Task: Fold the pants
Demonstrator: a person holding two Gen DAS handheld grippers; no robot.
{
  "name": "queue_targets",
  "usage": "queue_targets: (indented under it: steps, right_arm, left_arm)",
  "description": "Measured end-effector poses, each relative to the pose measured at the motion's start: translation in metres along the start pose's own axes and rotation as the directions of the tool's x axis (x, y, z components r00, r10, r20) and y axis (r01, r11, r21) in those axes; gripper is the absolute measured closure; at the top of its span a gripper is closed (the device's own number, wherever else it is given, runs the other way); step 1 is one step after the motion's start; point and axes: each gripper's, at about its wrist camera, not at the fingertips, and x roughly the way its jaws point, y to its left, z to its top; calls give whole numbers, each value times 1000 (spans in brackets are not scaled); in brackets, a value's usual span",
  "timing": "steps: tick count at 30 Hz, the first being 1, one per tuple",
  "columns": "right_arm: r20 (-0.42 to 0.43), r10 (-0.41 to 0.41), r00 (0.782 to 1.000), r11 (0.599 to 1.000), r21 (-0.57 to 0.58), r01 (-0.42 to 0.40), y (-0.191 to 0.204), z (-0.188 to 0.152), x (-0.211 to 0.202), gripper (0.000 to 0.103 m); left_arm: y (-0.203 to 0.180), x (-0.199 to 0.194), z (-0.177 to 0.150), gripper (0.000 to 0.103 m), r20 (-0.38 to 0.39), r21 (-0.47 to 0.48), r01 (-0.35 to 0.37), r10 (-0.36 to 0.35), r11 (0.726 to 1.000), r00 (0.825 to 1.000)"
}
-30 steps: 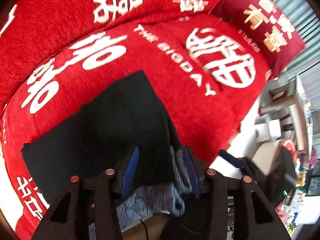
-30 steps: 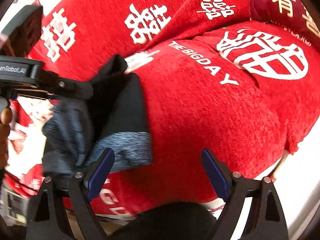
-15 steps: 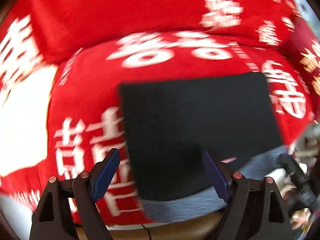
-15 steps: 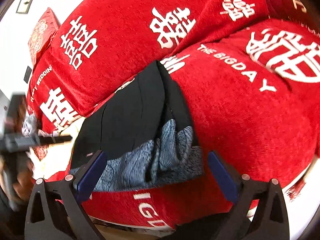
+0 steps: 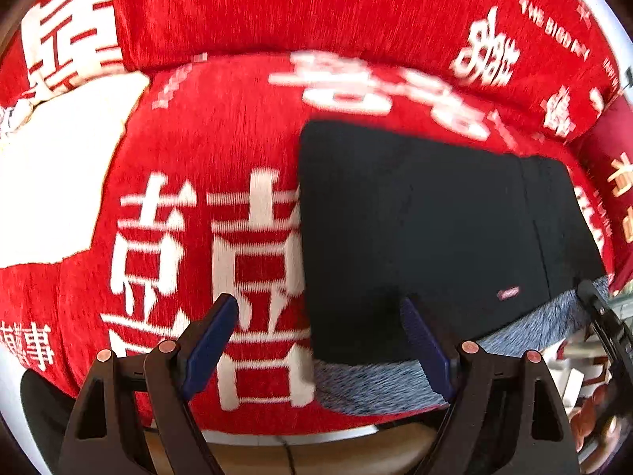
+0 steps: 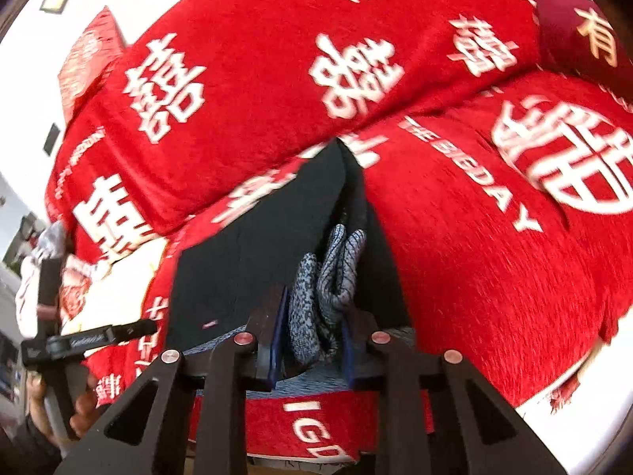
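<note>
We see a big red sofa cover (image 5: pixel 245 126) with white letters and signs all over it, and a white wall behind it. The black pants (image 5: pixel 427 229) lie flat on the sofa seat, folded into a neat block, with their grey-blue waistband (image 5: pixel 376 384) at the front edge of the seat.

Our right gripper (image 6: pixel 312 336) has its jaws closing, and the bunched waistband (image 6: pixel 328 277) sits between them. The blue pads press on the cloth from both sides, so it has hold of the pants (image 6: pixel 253 253) at the right end.

Our left gripper (image 5: pixel 320 340) has its jaws wide apart. The left front corner of the pants lies between them, but the pads (image 5: pixel 209 340) do not touch the cloth. It hangs just above the sofa and points down at it.

In the right view, the left gripper (image 6: pixel 79 340) shows at the far left, with a hand (image 6: pixel 59 403) holding it. A dark red pillow (image 6: pixel 573 16) leans in the sofa's right corner.
</note>
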Motion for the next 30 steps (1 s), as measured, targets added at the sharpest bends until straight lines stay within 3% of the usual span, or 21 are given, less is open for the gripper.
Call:
queue_targets:
  steps: [2, 6, 9, 13, 17, 20, 25, 28, 30]
  right_arm:
    - [-57, -42, 998, 999, 17, 43, -12, -10, 20, 70]
    - [-42, -77, 996, 997, 17, 78, -16, -12, 9, 49]
    - [83, -154, 985, 988, -12, 155, -10, 6, -22, 46]
    - [157, -138, 978, 979, -126, 158, 24, 43, -29, 23]
    - [120, -138, 983, 931, -323, 170, 73, 81, 19, 23]
    - [56, -169, 984, 904, -389, 177, 88, 97, 62, 23]
    - [-45, -260, 965, 880, -422, 217, 79, 101, 116, 23]
    - [-138, -263, 955, 910, -366, 198, 59, 96, 132, 22]
    - [-162, -239, 958, 932, -316, 179, 49, 97, 136, 20]
  left_arm:
    - [3, 13, -4, 18, -23, -1, -12, 12, 1000, 1000]
    - [6, 12, -2, 18, -21, -19, -2, 2, 1000, 1000]
    - [4, -1, 12, 18, 25, -23, 1, 0, 1000, 1000]
    - [-1, -11, 47, 18, 69, -58, 21, -17, 998, 997]
    - [-13, 2, 83, 18, 62, -84, -33, 39, 996, 997]
    - [-17, 16, 94, 18, 39, -89, -85, 89, 992, 995]
    - [-17, 36, 93, 18, 15, -73, -99, 100, 992, 995]
    - [-15, 46, 91, 15, -1, -67, -91, 91, 994, 996]
    - [-13, 51, 92, 4, -4, -74, -121, 121, 990, 993]
